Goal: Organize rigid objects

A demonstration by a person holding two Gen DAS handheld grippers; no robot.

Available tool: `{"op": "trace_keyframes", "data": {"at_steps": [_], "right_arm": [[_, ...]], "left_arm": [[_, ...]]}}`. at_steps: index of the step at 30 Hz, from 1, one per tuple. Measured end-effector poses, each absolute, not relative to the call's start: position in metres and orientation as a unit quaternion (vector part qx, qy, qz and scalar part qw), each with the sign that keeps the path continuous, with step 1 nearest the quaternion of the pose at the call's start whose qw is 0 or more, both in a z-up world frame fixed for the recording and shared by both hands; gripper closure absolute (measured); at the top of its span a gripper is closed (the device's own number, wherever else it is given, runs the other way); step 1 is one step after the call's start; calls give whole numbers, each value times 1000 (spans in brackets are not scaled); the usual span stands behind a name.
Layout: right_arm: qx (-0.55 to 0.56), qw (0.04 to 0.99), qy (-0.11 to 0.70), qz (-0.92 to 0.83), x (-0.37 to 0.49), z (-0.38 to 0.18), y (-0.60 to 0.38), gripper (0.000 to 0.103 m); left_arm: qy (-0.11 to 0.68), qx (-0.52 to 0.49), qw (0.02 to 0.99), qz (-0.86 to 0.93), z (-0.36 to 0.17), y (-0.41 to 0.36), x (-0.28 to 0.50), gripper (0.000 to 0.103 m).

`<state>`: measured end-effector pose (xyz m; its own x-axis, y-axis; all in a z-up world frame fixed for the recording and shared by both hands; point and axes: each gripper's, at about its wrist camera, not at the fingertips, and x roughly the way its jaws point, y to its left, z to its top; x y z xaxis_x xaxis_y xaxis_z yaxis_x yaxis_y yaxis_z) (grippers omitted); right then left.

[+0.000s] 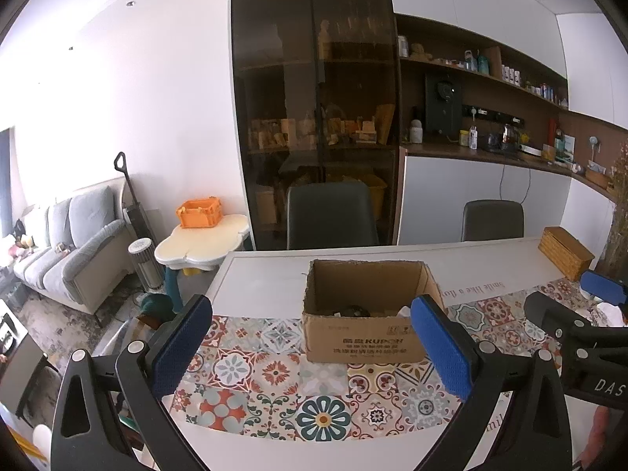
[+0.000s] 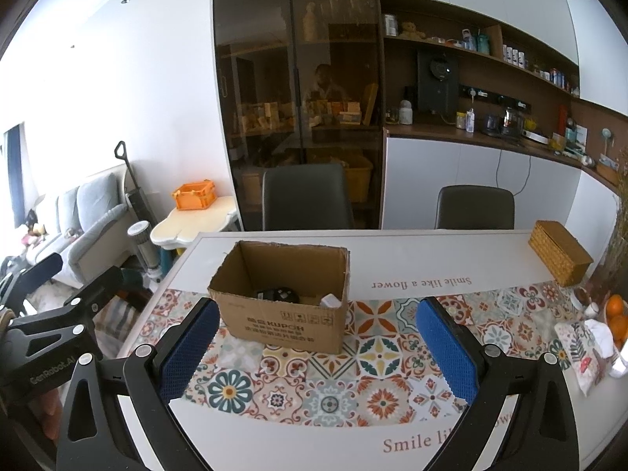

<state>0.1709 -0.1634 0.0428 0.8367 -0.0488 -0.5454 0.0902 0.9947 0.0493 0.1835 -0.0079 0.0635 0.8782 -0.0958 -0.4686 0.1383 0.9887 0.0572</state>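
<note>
An open cardboard box (image 1: pixel 363 337) stands on the patterned table mat (image 1: pixel 274 392); it also shows in the right wrist view (image 2: pixel 282 327). Inside lie a dark round object (image 2: pixel 279 294) and something white (image 2: pixel 331 300). My left gripper (image 1: pixel 310 349) is open and empty, held above the mat just in front of the box. My right gripper (image 2: pixel 318 349) is open and empty, in front of the box and a little to its right. The right gripper shows at the right edge of the left wrist view (image 1: pixel 577 314).
A woven wicker box (image 2: pixel 559 253) sits at the table's far right. A patterned pouch (image 2: pixel 581 353), a small jar (image 2: pixel 581 298) and oranges (image 2: pixel 616 314) lie at the right edge. Two dark chairs (image 2: pixel 306 196) stand behind the table. A low cream side table (image 1: pixel 204 243) holds an orange crate (image 1: pixel 199 212).
</note>
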Motion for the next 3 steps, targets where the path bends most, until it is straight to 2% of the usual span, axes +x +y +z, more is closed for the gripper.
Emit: {"op": "trace_keyframes", "data": {"at_steps": [3], "right_arm": [[37, 957, 284, -36, 170, 44, -163, 2]], "left_arm": [[243, 42, 967, -61, 63, -8, 181, 0]]}}
